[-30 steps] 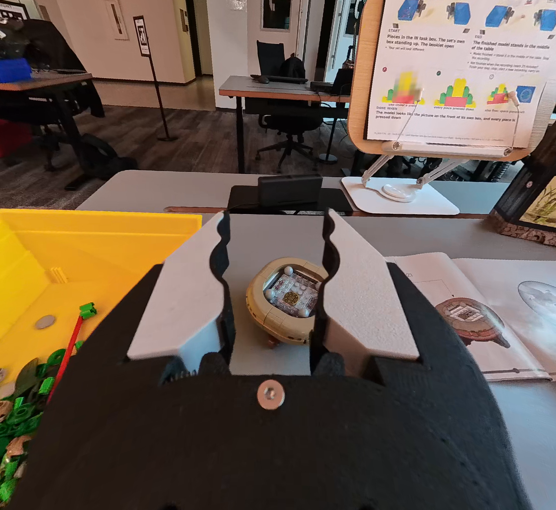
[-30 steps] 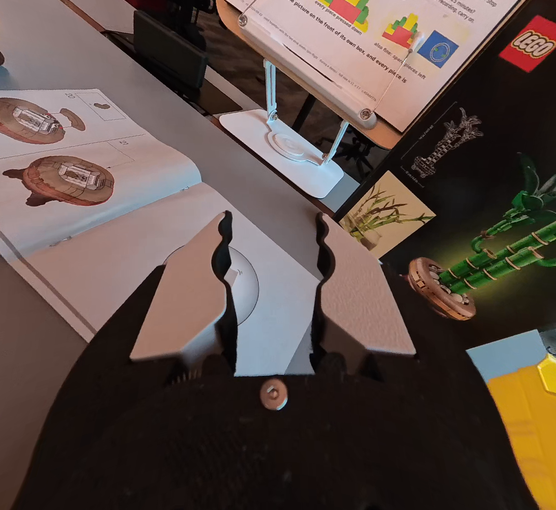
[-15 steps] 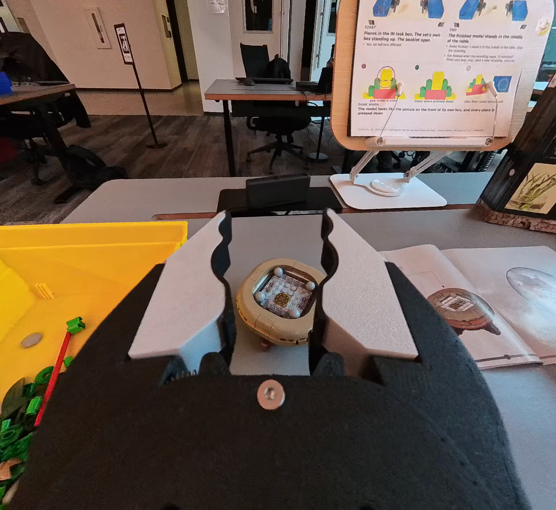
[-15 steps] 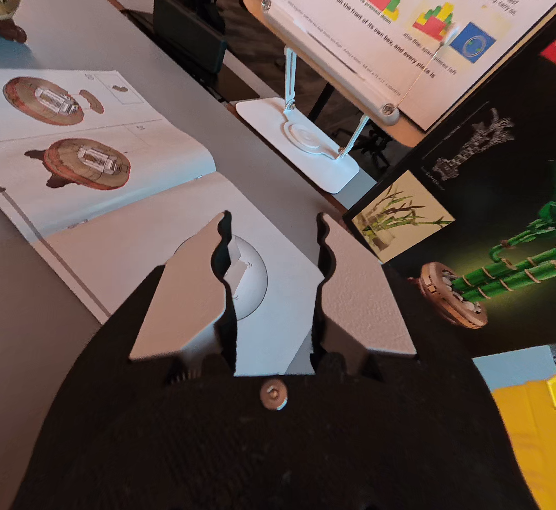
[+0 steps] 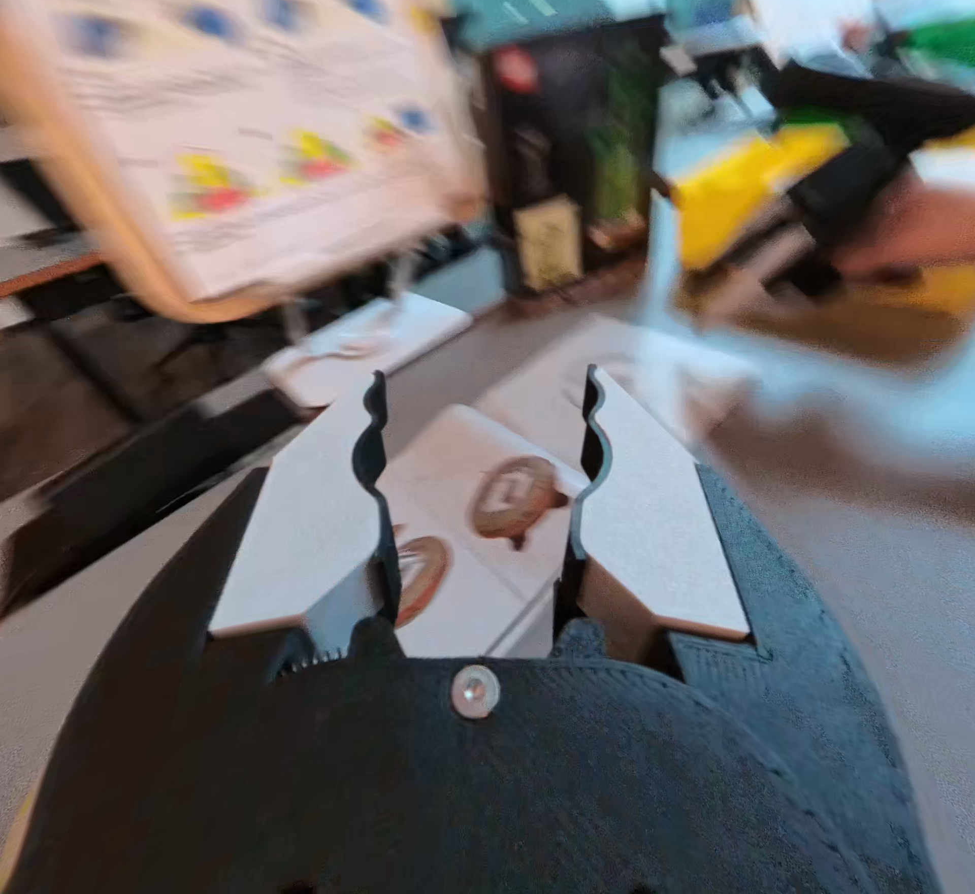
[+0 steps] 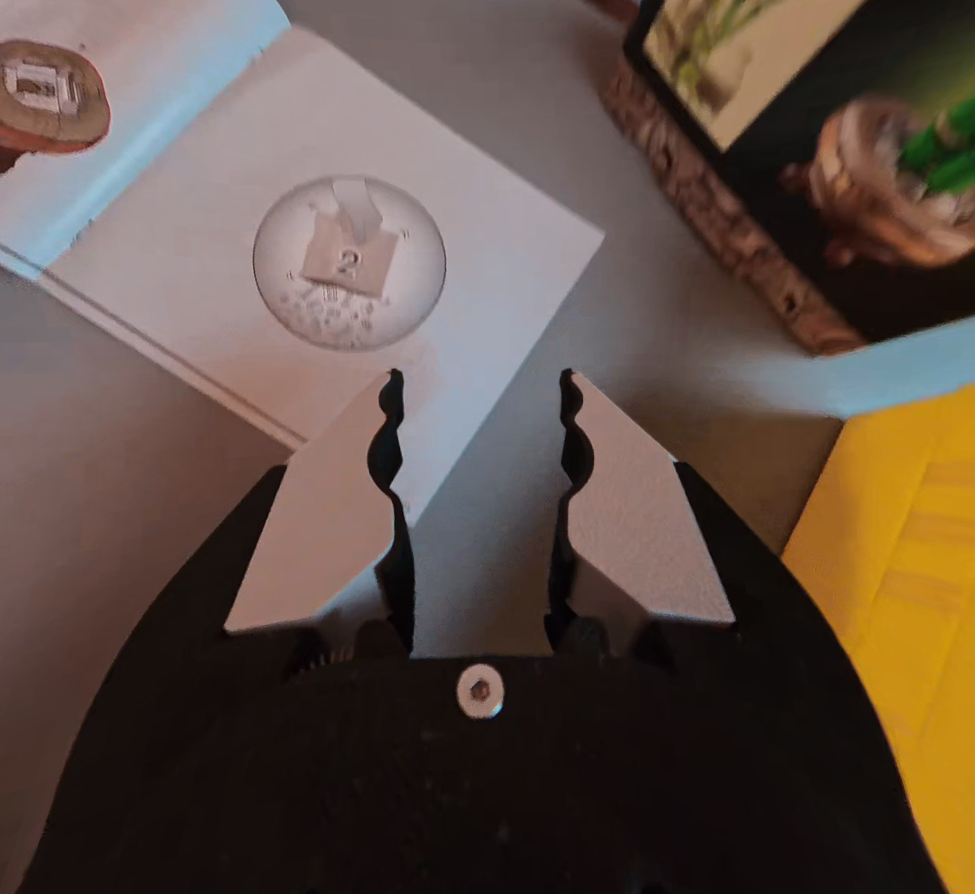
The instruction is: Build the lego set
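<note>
Left tool (image 5: 483, 383): jaws parted with nothing between them, held above the open booklet (image 5: 469, 541) on the grey worktop (image 5: 844, 541). The view is heavily smeared. The page under the tool bears two printed pictures of a round brown model. Beyond it, a white stand base (image 5: 369, 341) carries a tilted board with an instruction sheet (image 5: 237, 130). To the right of the sheet stands the dark set box (image 5: 570, 130), and farther right a yellow bin (image 5: 738, 188) shows as a blur. The room behind is a wash of blue-green and white; no detail can be made out. A pale streak crosses the right of the view and cannot be identified.

Right tool (image 6: 477, 378): jaws likewise parted and empty, pointing down over the near corner of the booklet (image 6: 211, 214). This page carries a grey circle with a drawing of a bag being emptied. The set box (image 6: 844, 77) stands upright at upper right, its front showing green stems in a round brown pot. A yellow bin (image 6: 897, 552) lies at right, just beside the tool. The lego model itself appears in neither view; only its printed pictures are visible.
</note>
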Tool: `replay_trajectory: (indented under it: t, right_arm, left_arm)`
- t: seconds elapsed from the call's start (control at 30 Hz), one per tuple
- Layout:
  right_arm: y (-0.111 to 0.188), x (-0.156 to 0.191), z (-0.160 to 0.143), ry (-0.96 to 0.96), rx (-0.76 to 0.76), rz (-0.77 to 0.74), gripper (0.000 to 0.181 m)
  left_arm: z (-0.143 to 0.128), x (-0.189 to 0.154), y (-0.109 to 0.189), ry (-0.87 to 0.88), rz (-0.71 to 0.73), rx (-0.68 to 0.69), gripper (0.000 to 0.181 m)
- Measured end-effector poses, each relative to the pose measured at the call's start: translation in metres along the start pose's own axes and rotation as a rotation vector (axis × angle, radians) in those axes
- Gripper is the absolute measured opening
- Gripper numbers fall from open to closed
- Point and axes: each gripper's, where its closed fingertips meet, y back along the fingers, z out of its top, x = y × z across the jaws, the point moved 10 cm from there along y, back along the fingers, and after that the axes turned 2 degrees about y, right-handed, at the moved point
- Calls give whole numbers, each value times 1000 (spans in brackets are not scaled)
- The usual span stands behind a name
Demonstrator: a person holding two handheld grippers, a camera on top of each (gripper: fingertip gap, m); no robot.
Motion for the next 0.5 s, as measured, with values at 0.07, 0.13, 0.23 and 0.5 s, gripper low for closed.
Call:
replay_trajectory:
  t: [0.07, 0.13, 0.23, 0.5]
  right_arm:
    - [3, -6, -13, -47, 68, 57, 60]
    - [4, -8, -21, -90, 110, 105, 59]
    - [4, -1, -29, -87, 168, 178, 61]
    - [3, 2, -27, -61, 173, 184, 60]
  left_arm:
    - [-4, -41, -39, -153, -201, 178, 73]
    - [-10, -69, -70, -302, -300, 253, 71]
    - [-29, -83, -104, -405, -395, 436, 68]
    - [-61, -70, -126, -404, -526, 604, 53]
